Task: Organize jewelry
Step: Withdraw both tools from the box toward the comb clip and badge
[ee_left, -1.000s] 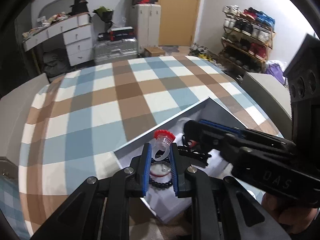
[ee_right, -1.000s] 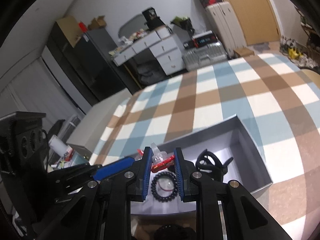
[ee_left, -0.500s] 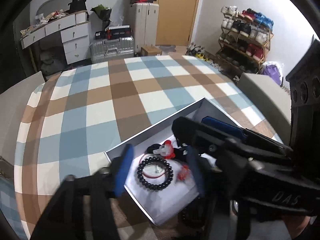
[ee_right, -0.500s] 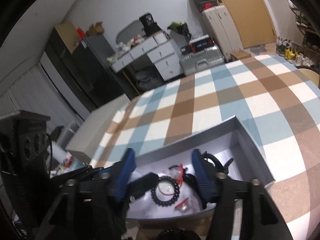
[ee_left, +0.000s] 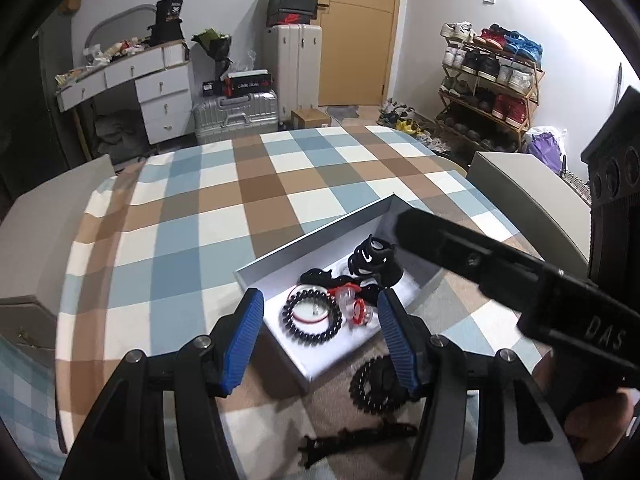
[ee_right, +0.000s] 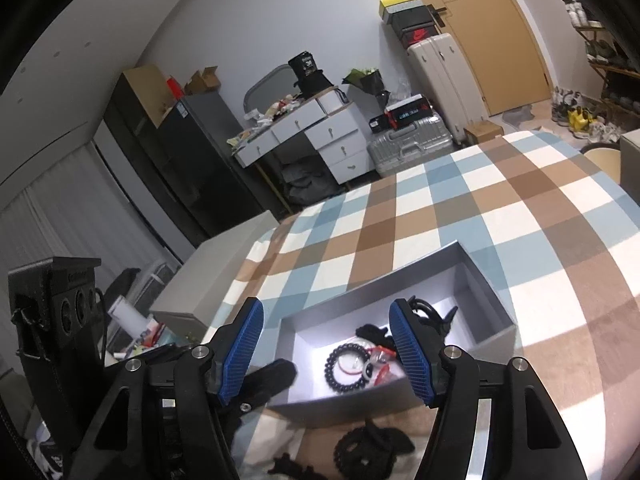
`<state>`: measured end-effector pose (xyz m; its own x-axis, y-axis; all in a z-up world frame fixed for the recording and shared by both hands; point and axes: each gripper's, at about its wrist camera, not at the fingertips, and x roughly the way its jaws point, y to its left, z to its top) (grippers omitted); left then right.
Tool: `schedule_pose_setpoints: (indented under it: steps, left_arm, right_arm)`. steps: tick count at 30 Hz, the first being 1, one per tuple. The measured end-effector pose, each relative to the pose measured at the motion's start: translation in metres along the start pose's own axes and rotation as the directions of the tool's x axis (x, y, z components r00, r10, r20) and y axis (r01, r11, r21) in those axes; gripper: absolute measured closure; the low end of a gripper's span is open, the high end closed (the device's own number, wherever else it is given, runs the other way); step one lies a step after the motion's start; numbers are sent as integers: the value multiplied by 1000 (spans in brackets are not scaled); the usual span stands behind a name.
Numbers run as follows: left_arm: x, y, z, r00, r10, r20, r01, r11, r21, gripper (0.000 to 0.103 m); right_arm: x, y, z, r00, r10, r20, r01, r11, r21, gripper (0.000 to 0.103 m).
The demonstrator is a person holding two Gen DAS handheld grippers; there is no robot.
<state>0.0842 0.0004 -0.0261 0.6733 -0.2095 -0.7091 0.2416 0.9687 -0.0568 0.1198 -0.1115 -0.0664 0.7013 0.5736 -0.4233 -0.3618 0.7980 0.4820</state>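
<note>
I have both grippers hanging over the grey box (ee_left: 280, 258) on the checked cloth (ee_left: 192, 216), the left gripper (ee_left: 320, 334) and the right gripper (ee_right: 326, 350) each with jaws spread wide, holding nothing. In the box lie a black bead bracelet (ee_left: 313, 320) and a red-topped ring (ee_left: 359, 309). Only my left view shows the shoe rack (ee_left: 488, 84) and "DAS" on the right gripper's body. Only my right view shows the black fridge (ee_right: 192, 160).
</note>
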Motion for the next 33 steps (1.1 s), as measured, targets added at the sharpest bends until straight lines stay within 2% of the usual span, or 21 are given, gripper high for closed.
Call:
schedule_pose_setpoints:
  steps: [4,9,11,14,22,29,33]
  left_arm:
    - [-11,-5,-9,999,31,36,-31,999,16,49]
    - [-19,-5,-20,998,19,56,-19,1000,-3,45]
    - [-22,1,-27,998,-9,62,12,999,-51,34]
    - [-19,8,-38,997,-59,58,65,991,-117,33]
    - [-9,6,-70,996,-80,30,84,980,-181,33]
    - [3,2,-92,995,-93,-29,85,974,-212,32]
    - [3,3,-98,996,-82,-45,70,972,-223,22]
  right_arm:
    - [-14,-8,-9,1000,-13,-1,13,1000,20,37]
    - [-37,-19,-26,999,-23,27,23,1000,17,37]
    - [-43,-24,-31,999,-33,32,31,999,38,37]
    - [-48,-29,-41,1000,-6,21,5,999,45,37]
    - [-54,-30,-77,995,-77,-66,74,996,-52,37]
    - [-52,-30,-96,973,-183,-139,159,973,-167,39]
    - [-43,-33,-98,953,-260,-156,222,948,-226,39]
